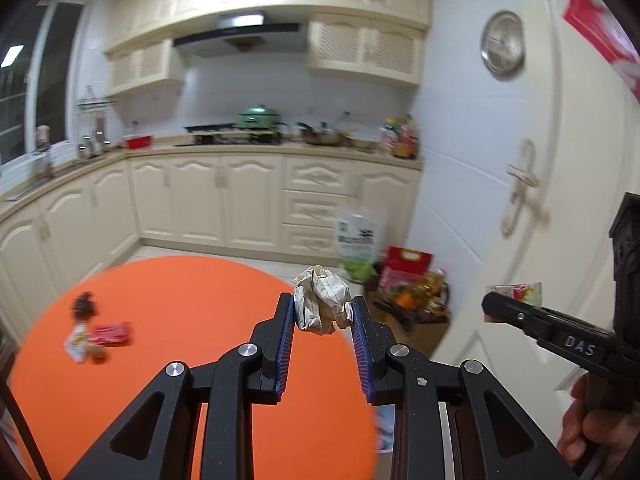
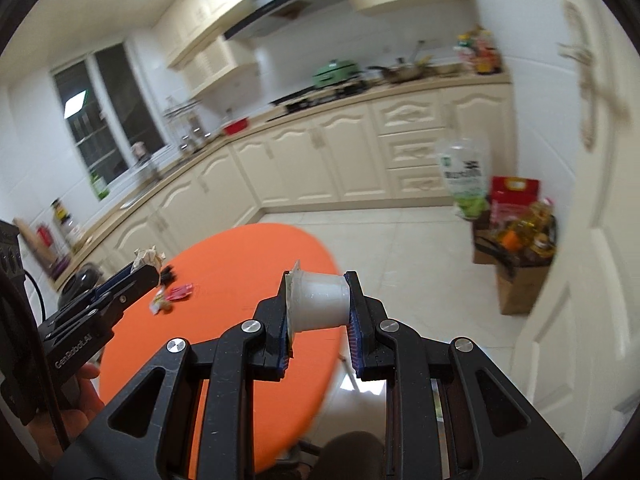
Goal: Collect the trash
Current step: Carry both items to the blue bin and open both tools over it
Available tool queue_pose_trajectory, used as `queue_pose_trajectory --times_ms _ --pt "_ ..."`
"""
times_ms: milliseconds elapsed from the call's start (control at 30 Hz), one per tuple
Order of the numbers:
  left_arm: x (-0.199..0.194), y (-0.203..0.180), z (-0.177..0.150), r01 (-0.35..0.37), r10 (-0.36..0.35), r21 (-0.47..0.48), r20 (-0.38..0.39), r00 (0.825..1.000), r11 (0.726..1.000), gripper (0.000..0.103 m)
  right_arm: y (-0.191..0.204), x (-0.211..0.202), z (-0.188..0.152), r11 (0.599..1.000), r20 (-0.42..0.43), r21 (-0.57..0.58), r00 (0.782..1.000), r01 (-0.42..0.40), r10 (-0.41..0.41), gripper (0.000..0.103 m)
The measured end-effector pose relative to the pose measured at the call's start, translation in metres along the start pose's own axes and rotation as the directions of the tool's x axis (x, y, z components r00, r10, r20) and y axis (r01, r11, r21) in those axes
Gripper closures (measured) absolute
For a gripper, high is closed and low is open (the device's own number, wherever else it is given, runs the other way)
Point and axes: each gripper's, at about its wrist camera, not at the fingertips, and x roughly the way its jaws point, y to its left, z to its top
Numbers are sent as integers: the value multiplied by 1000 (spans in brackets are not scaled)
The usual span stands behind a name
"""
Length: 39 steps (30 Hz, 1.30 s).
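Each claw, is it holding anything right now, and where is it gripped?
Left claw pinches a crumpled paper ball across its sides. Right claw clamps a small white plastic cup end to end, rim against base.

so the left gripper (image 1: 323, 310) has the paper wad (image 1: 322, 300) between its fingers, right gripper (image 2: 319, 298) has the cup (image 2: 318, 300), both up over the table (image 1: 180, 360). Wrappers (image 1: 100, 338) lie on its far left side, boxes (image 2: 516, 256), I think, sit right by the door (image 2: 592, 200)
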Motion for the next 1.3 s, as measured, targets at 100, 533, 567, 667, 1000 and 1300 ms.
queue_pose_trajectory --times_ms 100,533,567,667,1000,1300 --pt "27 -8 10 54 -53 18 -33 998 998 79 -37 2 -1 997 -17 37 998 62 -61 81" --pt "169 -44 10 177 -150 66 -295 944 982 79 -179 71 -31 961 -200 222 972 166 -122 81" --pt "181 -48 10 175 -145 68 -312 939 982 79 -187 79 -34 958 -213 233 970 164 -114 81" --pt "225 -53 5 169 -131 67 -382 915 983 79 -209 108 -42 949 -266 266 959 169 -96 81" --pt "341 -80 18 145 -83 74 -542 837 987 64 -259 167 -70 913 -357 363 933 185 -47 79" --pt "360 -117 34 99 -17 129 -521 854 987 3 -280 159 -74 875 -333 434 941 213 -64 21"
